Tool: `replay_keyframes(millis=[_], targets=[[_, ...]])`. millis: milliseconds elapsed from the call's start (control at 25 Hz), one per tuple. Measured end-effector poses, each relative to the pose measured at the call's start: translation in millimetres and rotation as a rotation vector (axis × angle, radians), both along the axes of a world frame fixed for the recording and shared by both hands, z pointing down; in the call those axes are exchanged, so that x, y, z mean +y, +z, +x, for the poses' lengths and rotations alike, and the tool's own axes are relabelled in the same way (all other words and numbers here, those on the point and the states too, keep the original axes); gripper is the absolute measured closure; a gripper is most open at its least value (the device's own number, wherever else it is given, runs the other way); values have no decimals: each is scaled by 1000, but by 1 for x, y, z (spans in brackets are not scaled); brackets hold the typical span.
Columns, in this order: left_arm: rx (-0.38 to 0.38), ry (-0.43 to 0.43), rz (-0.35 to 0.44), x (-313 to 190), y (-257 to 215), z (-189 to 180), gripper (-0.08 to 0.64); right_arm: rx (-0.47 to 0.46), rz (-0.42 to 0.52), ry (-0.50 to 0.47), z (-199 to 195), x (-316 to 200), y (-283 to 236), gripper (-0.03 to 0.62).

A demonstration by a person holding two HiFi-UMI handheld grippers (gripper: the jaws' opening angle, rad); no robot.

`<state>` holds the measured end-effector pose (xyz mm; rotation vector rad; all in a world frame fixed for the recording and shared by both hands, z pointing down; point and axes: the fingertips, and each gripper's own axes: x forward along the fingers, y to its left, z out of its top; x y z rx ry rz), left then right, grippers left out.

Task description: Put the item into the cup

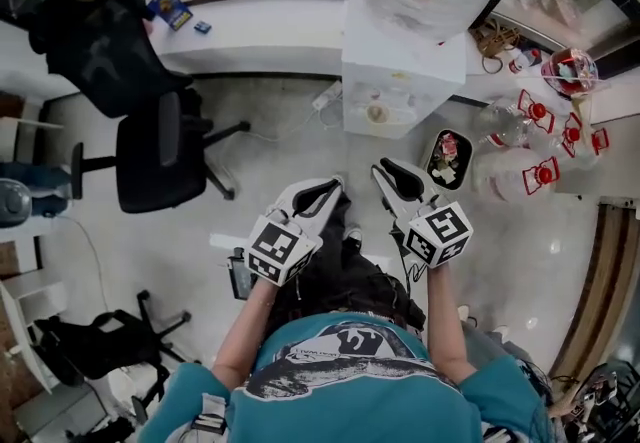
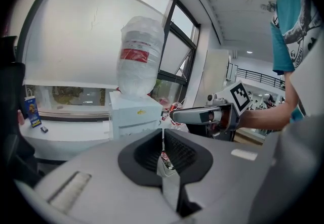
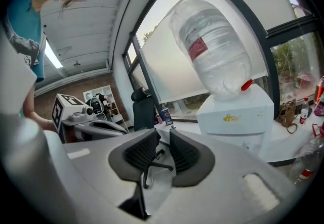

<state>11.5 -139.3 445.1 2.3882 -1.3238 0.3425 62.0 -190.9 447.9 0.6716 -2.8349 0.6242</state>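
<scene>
Holds the left gripper (image 1: 322,193) in front of the water dispenser (image 1: 404,81), jaws pressed together on nothing. Keeps the right gripper (image 1: 392,174) just beside it, slightly nearer the dispenser, jaws a narrow gap apart and empty. Cannot pick out the cup or the item in any view.

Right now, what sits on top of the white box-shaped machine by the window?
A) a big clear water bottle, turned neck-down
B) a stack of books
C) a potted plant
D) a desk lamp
A: a large clear water bottle with a red label stands neck-down on top of the white machine, as both tongs' views and the head view show.
</scene>
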Motion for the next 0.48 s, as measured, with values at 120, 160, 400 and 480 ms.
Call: replay_keyframes(millis=[120, 160, 400, 480], targets=[[12, -19, 14, 16, -6, 11, 541, -18, 3, -12, 10, 21, -6, 518], [19, -28, 15, 22, -7, 13, 541, -24, 2, -17, 13, 28, -8, 520], [1, -63, -6, 52, -11, 15, 541, -54, -17, -46, 18, 60, -8, 532], [-1, -84, -3, 58, -14, 12, 541, -62, -26, -58, 17, 67, -6, 535]])
